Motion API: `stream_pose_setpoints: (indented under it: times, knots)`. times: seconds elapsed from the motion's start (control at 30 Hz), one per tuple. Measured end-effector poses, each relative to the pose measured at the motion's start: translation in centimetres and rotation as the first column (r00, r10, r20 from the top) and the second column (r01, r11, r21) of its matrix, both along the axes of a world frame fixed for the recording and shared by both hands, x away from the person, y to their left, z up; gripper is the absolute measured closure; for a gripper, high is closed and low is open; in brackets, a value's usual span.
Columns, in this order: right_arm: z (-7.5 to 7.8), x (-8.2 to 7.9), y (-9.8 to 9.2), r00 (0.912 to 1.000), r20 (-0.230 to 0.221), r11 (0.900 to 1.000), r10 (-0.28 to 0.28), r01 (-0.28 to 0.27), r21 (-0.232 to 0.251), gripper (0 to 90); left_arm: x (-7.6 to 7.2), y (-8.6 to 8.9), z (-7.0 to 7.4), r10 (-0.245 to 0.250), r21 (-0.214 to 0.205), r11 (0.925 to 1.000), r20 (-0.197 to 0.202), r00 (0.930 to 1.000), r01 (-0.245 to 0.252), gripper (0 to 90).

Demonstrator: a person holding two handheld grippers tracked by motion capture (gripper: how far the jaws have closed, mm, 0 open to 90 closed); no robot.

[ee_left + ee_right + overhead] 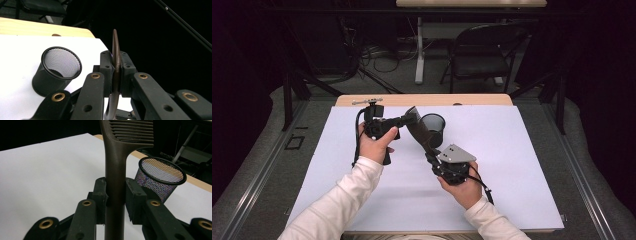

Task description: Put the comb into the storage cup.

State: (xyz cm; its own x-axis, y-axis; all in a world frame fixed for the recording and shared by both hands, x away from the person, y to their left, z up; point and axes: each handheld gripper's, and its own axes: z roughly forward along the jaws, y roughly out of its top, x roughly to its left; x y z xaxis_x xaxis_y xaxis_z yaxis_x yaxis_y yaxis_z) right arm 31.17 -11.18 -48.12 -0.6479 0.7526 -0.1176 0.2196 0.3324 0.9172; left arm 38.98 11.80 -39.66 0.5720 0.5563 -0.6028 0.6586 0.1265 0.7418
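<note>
High view: both grippers grasp one brown comb (418, 131).
Left gripper (411, 119) clamps its far end, right gripper (432, 156) its handle, beside the mesh cup (433, 129) near the worktop's far edge.

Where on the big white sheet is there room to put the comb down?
The white sheet is bare to the right of the mesh cup, out to its right edge. It is also bare at the near left, beside the left sleeve. The middle is crowded: both grippers hold the comb just beside the cup.
</note>
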Motion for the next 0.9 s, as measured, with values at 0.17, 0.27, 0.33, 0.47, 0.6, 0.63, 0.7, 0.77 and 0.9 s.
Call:
stream_pose_setpoints:
  times: [0.17, 0.27, 0.33, 0.47, 0.6, 0.63, 0.7, 0.77, 0.9]
  knots:
    - [0.01, 0.07, -0.07, 1.0, -0.006, 1.0, 0.0, 0.0, 0.004, 70.0, 0.16, -0.13, 0.04, 0.0, -0.001, 1.0, -0.002, 1.0, 0.0, 84.0]
    - [0.0, 0.13, -0.09, 0.9999, -0.012, 1.0, -0.001, 0.001, 0.005, 68.3, 0.24, -0.17, 0.06, 0.002, -0.001, 1.0, -0.005, 1.0, -0.002, 84.1]
    - [-0.01, 0.17, -0.1, 0.9999, -0.014, 1.0, -0.003, 0.003, 0.004, 67.2, 0.29, -0.22, 0.07, 0.007, -0.003, 1.0, -0.006, 1.0, -0.007, 84.1]
    - [0.0, 0.24, -0.16, 0.9999, -0.015, 1.0, -0.007, 0.007, 0.006, 65.0, 0.37, -0.22, 0.11, 0.009, 0.005, 0.9999, -0.003, 1.0, -0.009, 84.0]
    - [0.13, 0.32, -0.34, 0.9999, -0.016, 0.9998, -0.007, 0.007, 0.018, 62.7, 0.52, -0.1, 0.17, 0.018, 0.003, 0.9998, -0.004, 0.9998, -0.018, 84.1]
    - [0.17, 0.37, -0.41, 0.9999, -0.015, 0.9997, -0.004, 0.004, 0.022, 61.6, 0.56, -0.06, 0.19, 0.02, 0.004, 0.9998, -0.001, 0.9998, -0.02, 84.1]
    - [0.23, 0.42, -0.52, 1.0, -0.004, 0.9997, -0.009, 0.009, 0.024, 59.0, 0.62, 0.02, 0.27, 0.025, 0.002, 0.9997, 0.002, 0.9997, -0.025, 84.0]
    - [0.33, 0.47, -0.63, 0.9999, 0.0, 0.9996, -0.011, 0.011, 0.027, 56.0, 0.67, 0.08, 0.36, 0.029, 0.002, 0.9996, 0.007, 0.9995, -0.03, 84.0]
    - [0.59, 0.55, -0.78, 0.9998, 0.016, 0.9993, -0.015, 0.015, 0.033, 51.4, 0.8, 0.26, 0.57, 0.037, 0.011, 0.9992, 0.022, 0.9991, -0.037, 84.0]
